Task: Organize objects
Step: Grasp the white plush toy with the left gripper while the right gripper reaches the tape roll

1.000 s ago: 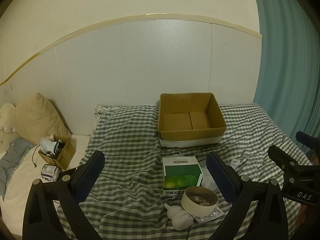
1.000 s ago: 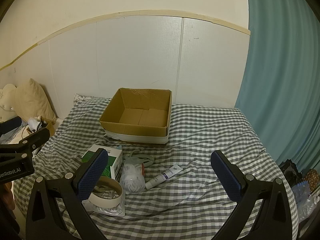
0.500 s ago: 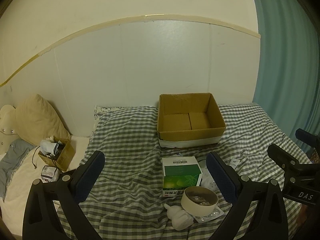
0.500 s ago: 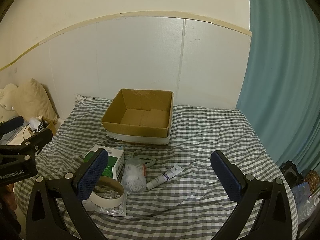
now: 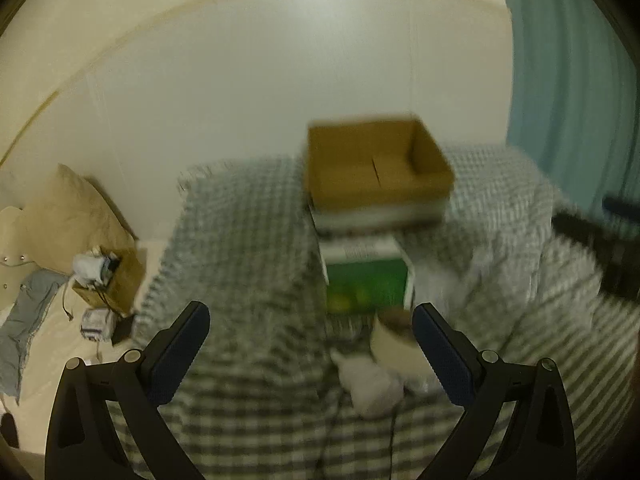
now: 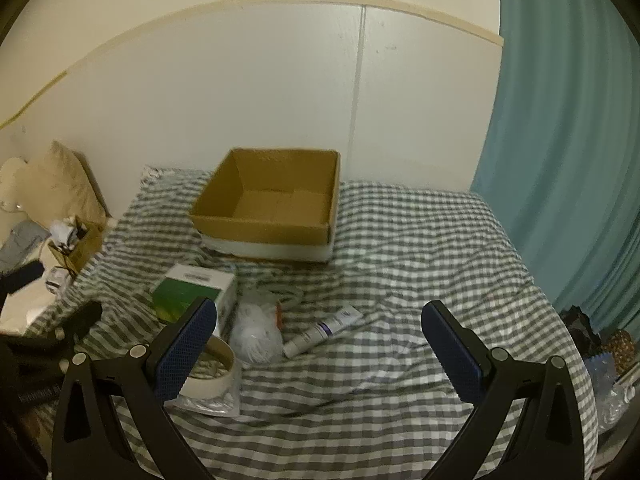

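An open cardboard box (image 6: pixel 272 208) stands on the checked bed, seen also in the blurred left wrist view (image 5: pixel 376 172). In front of it lie a green-and-white carton (image 6: pixel 192 292) (image 5: pixel 366 280), a roll of tape (image 6: pixel 208 368) (image 5: pixel 394 340), a white plastic bag (image 6: pixel 256 332) and a white tube (image 6: pixel 324 330). My left gripper (image 5: pixel 310 354) is open and empty above the bed, left of the tape. My right gripper (image 6: pixel 320 348) is open and empty above the tube.
The checked bedcover (image 6: pixel 420 264) spans the bed. A pillow (image 5: pixel 76 208) and a small cluttered carton (image 5: pixel 106 276) sit at the left. A teal curtain (image 6: pixel 568 140) hangs at the right, with bags (image 6: pixel 608 356) on the floor below.
Both grippers have moved forward and down toward the objects. The left wrist view has turned blurry from fast motion. Both stay open.
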The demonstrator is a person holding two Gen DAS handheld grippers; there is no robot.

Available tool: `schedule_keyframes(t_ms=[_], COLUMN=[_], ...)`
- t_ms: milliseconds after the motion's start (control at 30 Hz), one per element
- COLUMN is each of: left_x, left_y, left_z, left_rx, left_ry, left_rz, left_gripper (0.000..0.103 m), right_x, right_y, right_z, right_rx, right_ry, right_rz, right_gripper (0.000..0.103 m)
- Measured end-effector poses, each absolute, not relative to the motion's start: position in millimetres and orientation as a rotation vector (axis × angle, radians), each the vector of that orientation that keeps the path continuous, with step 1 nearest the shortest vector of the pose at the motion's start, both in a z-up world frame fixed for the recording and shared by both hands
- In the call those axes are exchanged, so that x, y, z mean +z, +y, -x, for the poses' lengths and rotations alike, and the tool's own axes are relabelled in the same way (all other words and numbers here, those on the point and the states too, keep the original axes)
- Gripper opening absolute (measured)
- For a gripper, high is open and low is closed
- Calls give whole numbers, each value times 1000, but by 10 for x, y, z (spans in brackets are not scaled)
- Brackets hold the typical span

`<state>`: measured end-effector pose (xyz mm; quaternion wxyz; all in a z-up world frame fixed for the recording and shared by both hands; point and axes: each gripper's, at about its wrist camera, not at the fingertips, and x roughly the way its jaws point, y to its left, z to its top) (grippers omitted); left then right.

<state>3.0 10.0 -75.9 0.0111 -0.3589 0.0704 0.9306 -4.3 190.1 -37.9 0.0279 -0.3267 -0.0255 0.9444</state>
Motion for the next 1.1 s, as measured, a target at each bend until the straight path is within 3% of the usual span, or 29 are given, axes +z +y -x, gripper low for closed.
schedule_keyframes(t_ms=[233,433,467,500,567,867,1100], left_x=[-1469,-1778,-1797,-1815,-1862,-1507,-1273], left_y=[234,216,202,193,182,-64,-390], left_z=[90,289,302,318,327,248,179], left_rx=[2721,2652,2636,2612,2535,2550,2677], left_ry=[297,190,163,137,92,81,177], left_rz=[1417,1482,1483,1487,1514,1519,1465], left_gripper=[103,102,96,82,65,63,63], right_x=[-585,-682,-705,-720,-766,-886,-1061], right_y=[1993,1940,1918,1907,1887,1607,1164], right_z=[138,194,204,207,232,309,303], right_rx=[2864,2853,2850,2848,2841,2857,2941], right_ry=[-37,-55,-73,-83,-93,-156,-189], right_rz=[1118,1173,1181,1187,1208,1298,1417], right_gripper=[103,103,103,103,103,103,103])
